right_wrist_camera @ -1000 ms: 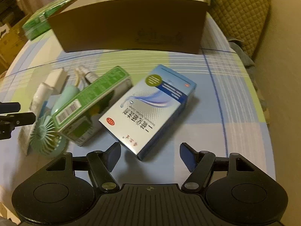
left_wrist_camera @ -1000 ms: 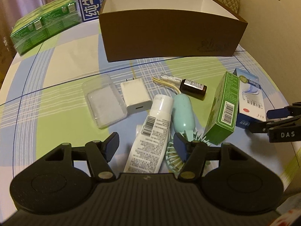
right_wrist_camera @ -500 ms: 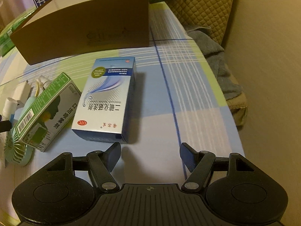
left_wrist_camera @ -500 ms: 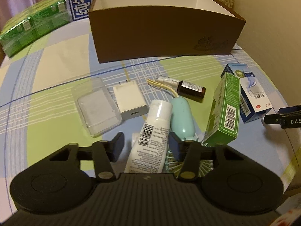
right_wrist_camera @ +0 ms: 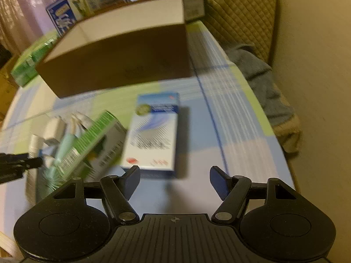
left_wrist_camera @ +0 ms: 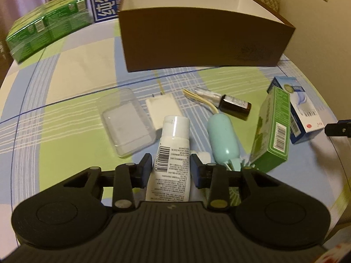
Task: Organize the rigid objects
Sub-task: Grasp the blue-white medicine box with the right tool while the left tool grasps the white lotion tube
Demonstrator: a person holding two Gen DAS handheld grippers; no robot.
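My left gripper (left_wrist_camera: 171,168) has its jaws close on both sides of a white tube with a barcode (left_wrist_camera: 172,155) that lies on the table; the pads look touching it. Beside it lie a mint hand fan (left_wrist_camera: 223,135), a white charger (left_wrist_camera: 163,109), a clear plastic case (left_wrist_camera: 126,122), a brown dropper bottle (left_wrist_camera: 234,107), a green carton (left_wrist_camera: 274,129) and a blue-white carton (left_wrist_camera: 305,114). My right gripper (right_wrist_camera: 175,180) is open and empty, just in front of the blue-white carton (right_wrist_camera: 153,133). The brown open box (left_wrist_camera: 204,32) stands behind.
A green wrapped pack (left_wrist_camera: 46,32) lies at the far left of the checked tablecloth. Printed cartons (right_wrist_camera: 87,6) stand behind the brown box. A quilted chair (right_wrist_camera: 239,11) with a grey cloth (right_wrist_camera: 263,81) is right of the table edge.
My left gripper has moved forward and its jaws have closed in around the white tube. My right gripper has swung and now faces the blue-white carton end-on; the view is blurred.
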